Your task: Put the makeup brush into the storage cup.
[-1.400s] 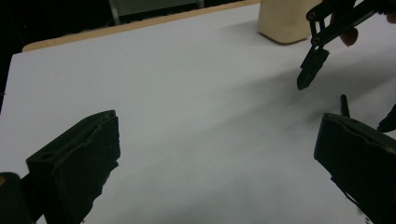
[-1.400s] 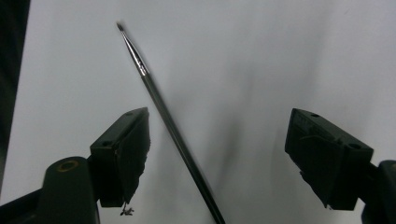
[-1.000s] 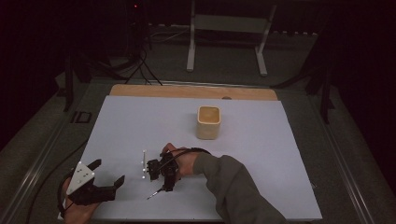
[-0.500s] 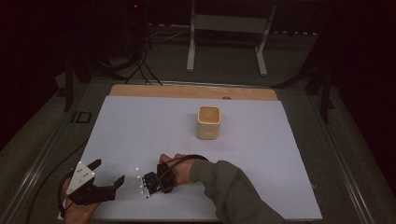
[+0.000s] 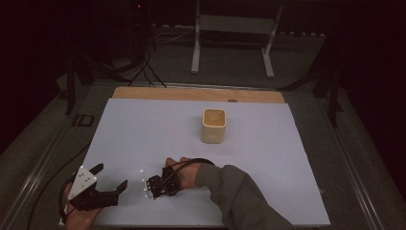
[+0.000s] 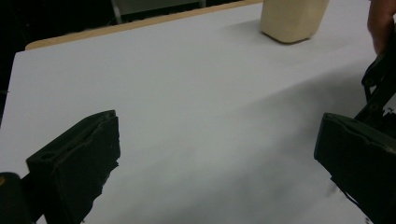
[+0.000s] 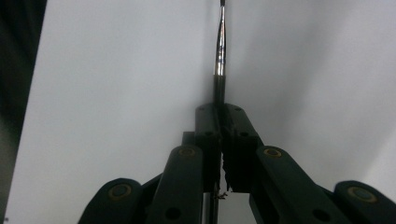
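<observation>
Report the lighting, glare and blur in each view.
High view: dim overall, surroundings nearly black, the white table and the beige cup lit. Left gripper view: soft focus, a broad grey shadow across the table beside the open left gripper. Right gripper view: bright glint on the thin rod clamped in the right gripper.

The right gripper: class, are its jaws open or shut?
Shut. In the right gripper view, the right gripper has its jaws pressed together on a thin metal rod.

A matt, smooth white sheet (image 5: 153,134) was laid over a wooden board (image 5: 196,94). The cream cup (image 5: 213,125) looked smooth, of matt plastic. A slender rod (image 7: 220,42) with a glossy metal shaft was seen between matt black plastic jaws.
</observation>
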Tool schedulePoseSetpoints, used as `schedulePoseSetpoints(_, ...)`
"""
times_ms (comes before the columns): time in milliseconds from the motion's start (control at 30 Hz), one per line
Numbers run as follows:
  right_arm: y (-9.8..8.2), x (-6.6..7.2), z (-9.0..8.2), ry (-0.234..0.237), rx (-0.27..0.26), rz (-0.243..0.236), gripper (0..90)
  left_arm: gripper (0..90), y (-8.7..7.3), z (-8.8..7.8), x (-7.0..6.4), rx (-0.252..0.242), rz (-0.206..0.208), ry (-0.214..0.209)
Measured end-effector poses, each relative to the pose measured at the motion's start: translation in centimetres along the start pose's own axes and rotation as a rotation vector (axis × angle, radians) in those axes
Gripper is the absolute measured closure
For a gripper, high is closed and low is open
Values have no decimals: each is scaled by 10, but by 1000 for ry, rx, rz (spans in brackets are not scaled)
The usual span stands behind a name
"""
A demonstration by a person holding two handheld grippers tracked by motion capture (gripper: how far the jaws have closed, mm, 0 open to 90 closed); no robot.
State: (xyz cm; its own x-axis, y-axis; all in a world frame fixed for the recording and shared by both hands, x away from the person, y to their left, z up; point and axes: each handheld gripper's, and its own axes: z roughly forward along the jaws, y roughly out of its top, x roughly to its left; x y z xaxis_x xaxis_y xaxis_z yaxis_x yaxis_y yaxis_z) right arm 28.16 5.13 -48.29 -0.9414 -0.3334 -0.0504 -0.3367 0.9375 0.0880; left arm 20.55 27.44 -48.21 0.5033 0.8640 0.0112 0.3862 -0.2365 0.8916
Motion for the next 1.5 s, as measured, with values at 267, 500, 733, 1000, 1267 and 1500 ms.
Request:
schedulePoseSetpoints(267,-13,-4,-18,-28,-74,49,854,16,0,0,0,3,0,2)
schedulePoseSetpoints(500,-23,-8,-36,-59,-149,91,854,16,0,0,0,4,0,2)
schedulePoseSetpoints(733,-33,-11,-49,-94,-210,133,854,16,0,0,0,2,-1,3)
schedulePoseSetpoints(1000,-42,-13,-57,-125,-255,165,853,16,0,0,0,3,-2,4)
schedulePoseSetpoints(1267,-49,-15,-63,-148,-300,195,853,16,0,0,0,2,-2,4)
schedulePoseSetpoints(1500,-54,-15,-68,-175,-333,211,853,16,0,0,0,3,-3,5)
